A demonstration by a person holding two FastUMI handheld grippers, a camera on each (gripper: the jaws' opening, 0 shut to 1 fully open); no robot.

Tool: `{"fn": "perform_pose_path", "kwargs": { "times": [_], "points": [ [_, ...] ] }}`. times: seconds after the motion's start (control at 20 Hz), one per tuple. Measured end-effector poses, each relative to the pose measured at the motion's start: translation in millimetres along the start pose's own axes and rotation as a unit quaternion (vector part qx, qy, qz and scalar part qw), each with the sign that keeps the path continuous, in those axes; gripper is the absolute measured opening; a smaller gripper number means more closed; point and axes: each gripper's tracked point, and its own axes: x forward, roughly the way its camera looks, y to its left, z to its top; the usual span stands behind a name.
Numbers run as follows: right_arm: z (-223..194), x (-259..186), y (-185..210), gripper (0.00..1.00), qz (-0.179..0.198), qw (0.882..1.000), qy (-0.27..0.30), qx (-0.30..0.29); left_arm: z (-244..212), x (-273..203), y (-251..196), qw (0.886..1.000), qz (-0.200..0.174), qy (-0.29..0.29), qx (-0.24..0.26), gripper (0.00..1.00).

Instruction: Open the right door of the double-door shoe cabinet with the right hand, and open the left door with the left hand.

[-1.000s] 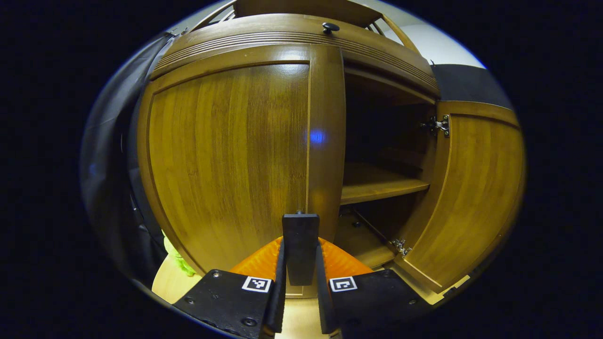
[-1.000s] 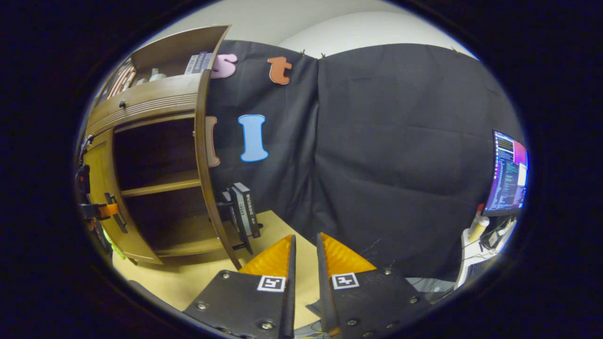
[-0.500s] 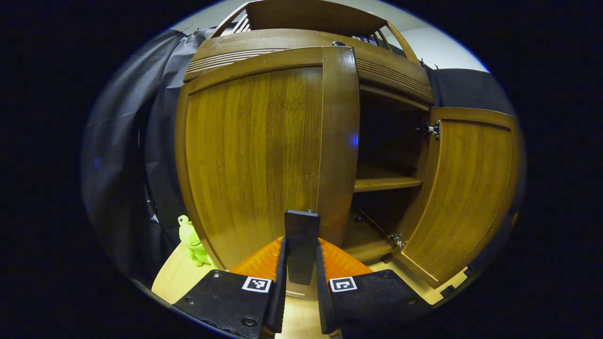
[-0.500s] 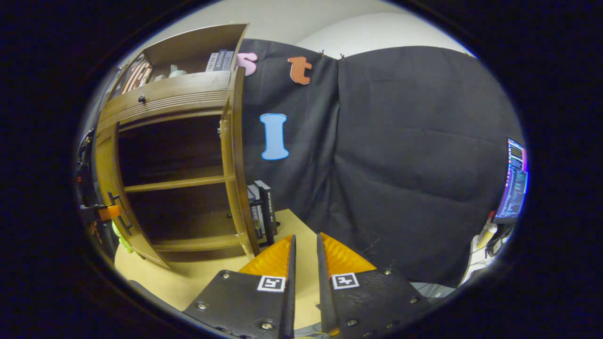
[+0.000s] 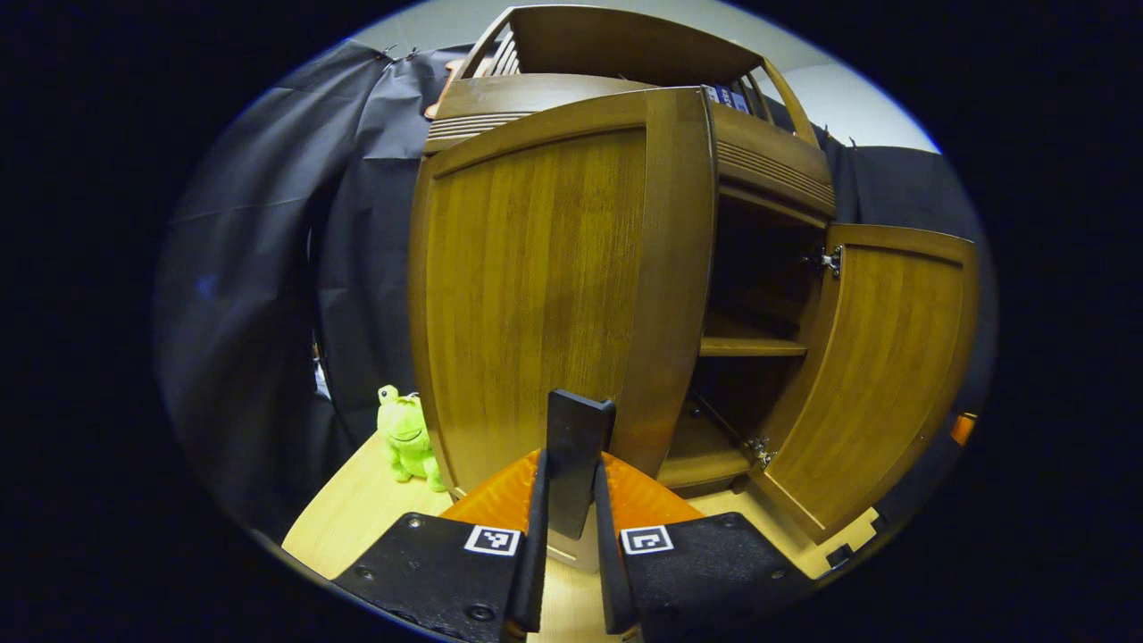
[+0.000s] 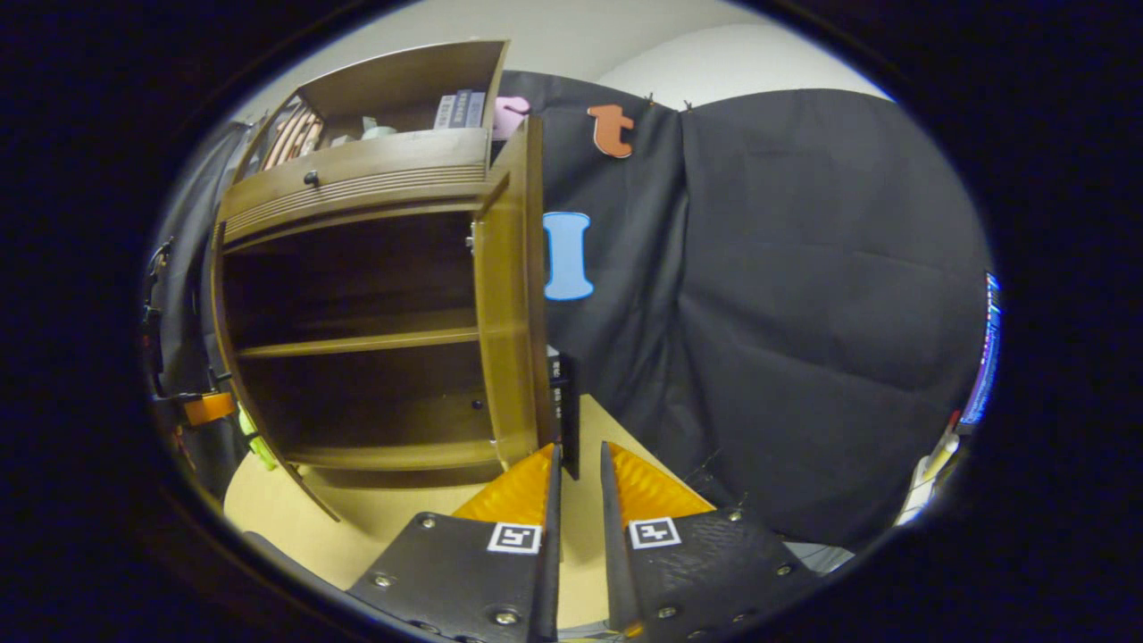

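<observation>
Here the left gripper [image 5: 568, 513] had its jaws clamped on the dark handle [image 5: 576, 451] of the left door [image 5: 545, 286], which stood swung out from the shoe cabinet [image 6: 357, 295]. The right door [image 5: 871, 384] hung wide open, baring a shelf [image 6: 357, 342]. The right gripper [image 6: 577, 509], jaws nearly closed on nothing, hovered over the tabletop [image 6: 295, 518]. A green plush toy [image 5: 406, 436] sat beside the cabinet.
</observation>
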Motion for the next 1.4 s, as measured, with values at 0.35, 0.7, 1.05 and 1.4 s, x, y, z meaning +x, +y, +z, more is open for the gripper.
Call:
{"fn": "perform_pose_path", "kwargs": {
  "times": [0.35, 0.7, 1.05, 1.4],
  "points": [
    [-6.7, 8.7, 37.3, 0.22, 0.048, 0.999, 0.009, -0.009, -3.4, -21.9, 19.4, 1.000, 0.018, -0.001, -0.005, 0.17],
    [-9.9, 14.5, 64.7, 0.22, 0.082, 0.996, 0.014, -0.014, -5.5, -36.7, 38.0, 0.999, 0.039, -0.002, -0.007, 0.12],
    [-14.3, 19.2, 92.8, 0.22, 0.113, 0.993, 0.018, -0.016, -7.5, -51.9, 65.9, 0.998, 0.066, -0.005, -0.010, 0.07],
    [-17.4, 20.4, 123.8, 0.22, 0.147, 0.989, 0.021, -0.023, -6.3, -66.9, 105.7, 0.994, 0.106, -0.005, -0.003, 0.06]
  ]
}}
